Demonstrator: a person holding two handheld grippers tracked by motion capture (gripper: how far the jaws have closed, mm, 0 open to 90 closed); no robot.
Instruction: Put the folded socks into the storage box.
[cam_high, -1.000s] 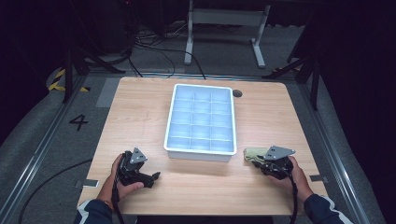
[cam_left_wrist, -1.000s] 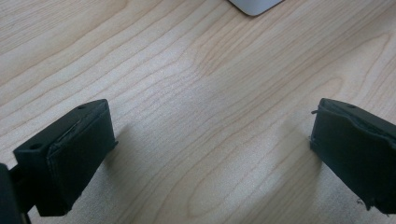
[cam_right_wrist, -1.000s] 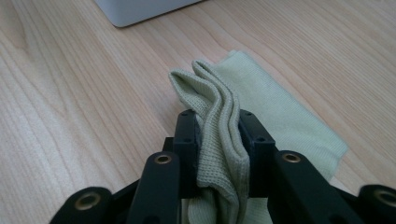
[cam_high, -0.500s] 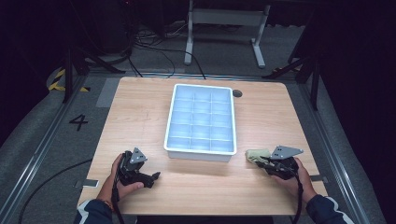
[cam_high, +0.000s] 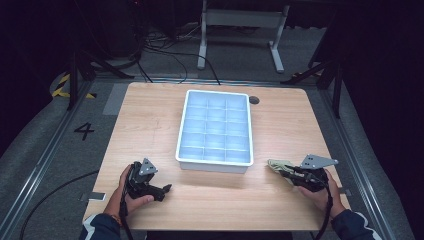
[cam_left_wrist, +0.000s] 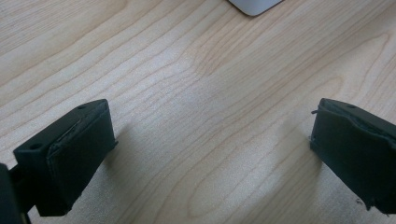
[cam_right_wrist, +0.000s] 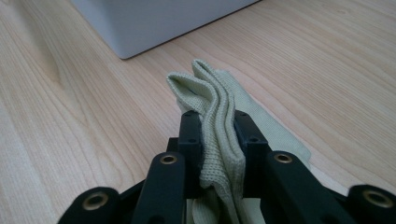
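Wooden table (cam_high: 150, 125); right gripper (cam_right_wrist: 217, 135) pinching folded pale-green ribbed cloth (cam_right_wrist: 212, 98); left gripper (cam_left_wrist: 210, 140) spread.

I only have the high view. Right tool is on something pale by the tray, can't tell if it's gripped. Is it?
Observer: Yes. In the right gripper view the right tool is shut on a pale green ribbed knit cloth, folded layers pinched between the pads.
Operator: Left tool?
Observer: The left tool is open, with bare light wooden table between the pads.
Operator: Is the cloth touching the tray?
Observer: No. Wood shows between it and the white plastic compartment tray.
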